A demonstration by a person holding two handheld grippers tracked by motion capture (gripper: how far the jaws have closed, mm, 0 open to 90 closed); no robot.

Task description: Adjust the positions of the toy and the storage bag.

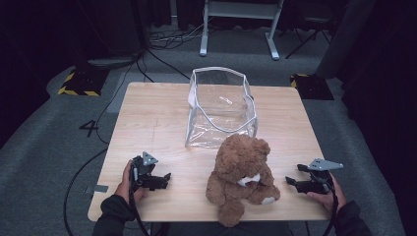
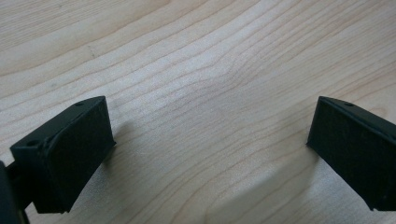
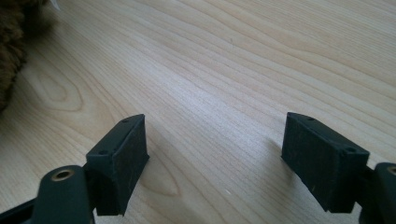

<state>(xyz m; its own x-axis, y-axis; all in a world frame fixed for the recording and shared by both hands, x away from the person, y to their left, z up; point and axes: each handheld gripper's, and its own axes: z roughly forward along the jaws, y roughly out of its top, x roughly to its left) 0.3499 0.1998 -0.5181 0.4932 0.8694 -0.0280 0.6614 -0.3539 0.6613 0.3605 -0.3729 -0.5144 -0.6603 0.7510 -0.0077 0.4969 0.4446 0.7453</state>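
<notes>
Brown plush bear (image 1: 242,177) sits upright at the near edge of the table (image 1: 147,118), between the two grippers and touching neither. Its head leans slightly toward the far side; a white patch shows on its chest and on one foot.

Clear plastic bag (image 1: 221,108) with white trim stands just beyond the bear, mouth open upward. The bear's head overlaps the bag's near wall in the high view; contact cannot be told.

Left gripper (image 1: 162,181): resting low on the table at the near left, held in the left hand (image 1: 129,186), pointing toward the bear, well apart from it. In the left gripper view its jaws stand wide apart, with bare wood grain between them (image 2: 210,135). Nothing held.

Right gripper (image 1: 291,181): at the near right, in the right hand (image 1: 325,192), pointing left toward the bear, near it but apart. In the right gripper view its jaws are spread wide over bare wood (image 3: 215,154); brown fur shows at the upper left corner of that view (image 3: 10,42). Nothing held.

Grey carpet, cables and table legs lie beyond the table.
</notes>
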